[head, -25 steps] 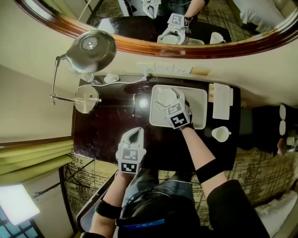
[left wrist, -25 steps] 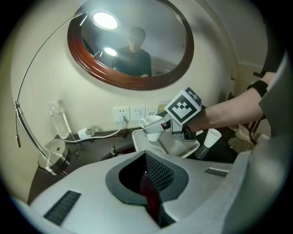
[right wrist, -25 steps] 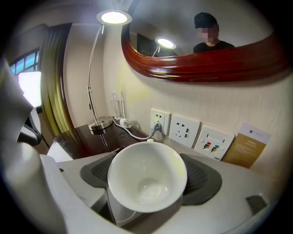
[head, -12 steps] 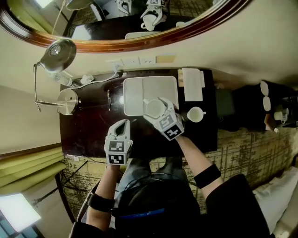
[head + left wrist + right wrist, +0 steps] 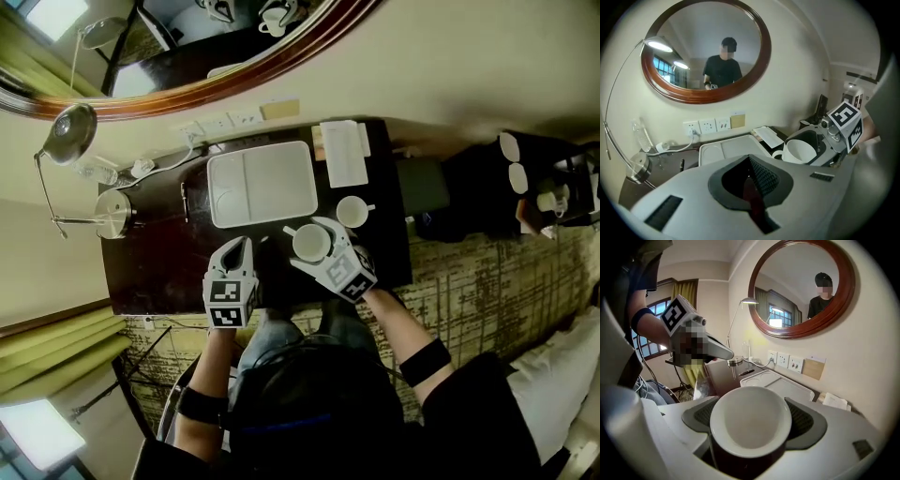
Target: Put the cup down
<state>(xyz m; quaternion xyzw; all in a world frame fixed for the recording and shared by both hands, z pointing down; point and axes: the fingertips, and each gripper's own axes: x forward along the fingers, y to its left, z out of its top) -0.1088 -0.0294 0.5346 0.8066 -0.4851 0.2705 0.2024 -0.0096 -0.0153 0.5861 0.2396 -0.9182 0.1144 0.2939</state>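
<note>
A white cup [image 5: 310,246] sits between the jaws of my right gripper [image 5: 313,234], which is shut on its sides, just above the dark desk [image 5: 159,272] and in front of the white tray [image 5: 262,183]. The right gripper view looks into the cup's empty bowl [image 5: 751,423], with the pads [image 5: 806,420] against it. My left gripper [image 5: 237,249] is shut on nothing, over the desk left of the cup. In the left gripper view its jaws [image 5: 751,174] are together and the held cup [image 5: 800,151] shows at right.
A second white cup [image 5: 353,211] stands on the desk right of the tray, with a notepad [image 5: 344,153] behind it. A desk lamp [image 5: 70,131] and its round base [image 5: 112,214] stand at left, with a pen [image 5: 185,202] near the tray. Round mirror and wall sockets lie behind.
My right gripper has carried the cup off the tray toward the desk's near side. The left gripper has shifted right, to below the tray. The head view has swung too.
</note>
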